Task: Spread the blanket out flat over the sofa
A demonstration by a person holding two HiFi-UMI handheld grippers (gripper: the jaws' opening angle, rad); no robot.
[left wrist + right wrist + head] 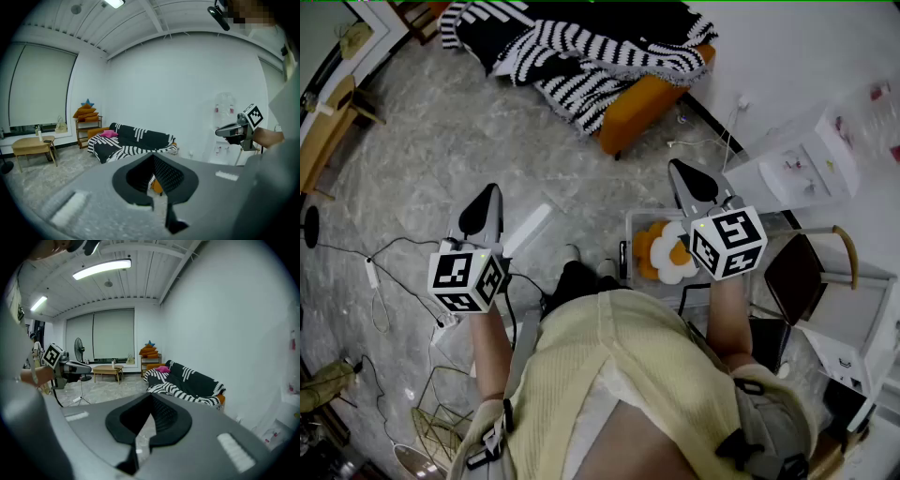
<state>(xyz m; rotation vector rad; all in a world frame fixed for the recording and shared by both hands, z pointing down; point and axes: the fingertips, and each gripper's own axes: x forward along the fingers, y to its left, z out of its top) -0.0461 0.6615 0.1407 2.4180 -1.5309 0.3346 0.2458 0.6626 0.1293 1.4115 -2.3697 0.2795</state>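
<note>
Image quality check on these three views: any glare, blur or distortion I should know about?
Head view: evenly lit, blanket sharp, mild barrel bend towards the edges. Left gripper view: heavy fisheye with black corners, ceiling lamp blown out, left tongs soft up close. Right gripper view: same fisheye and dark corners, lamp tube glares, blanket stripes legible.

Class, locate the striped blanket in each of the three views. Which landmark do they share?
Head view: striped blanket top centre, draped over the orange sofa.
Left gripper view: left of centre, mid-height.
Right gripper view: right of centre, mid-height.
Shared landmark: the orange sofa beneath it.
</note>
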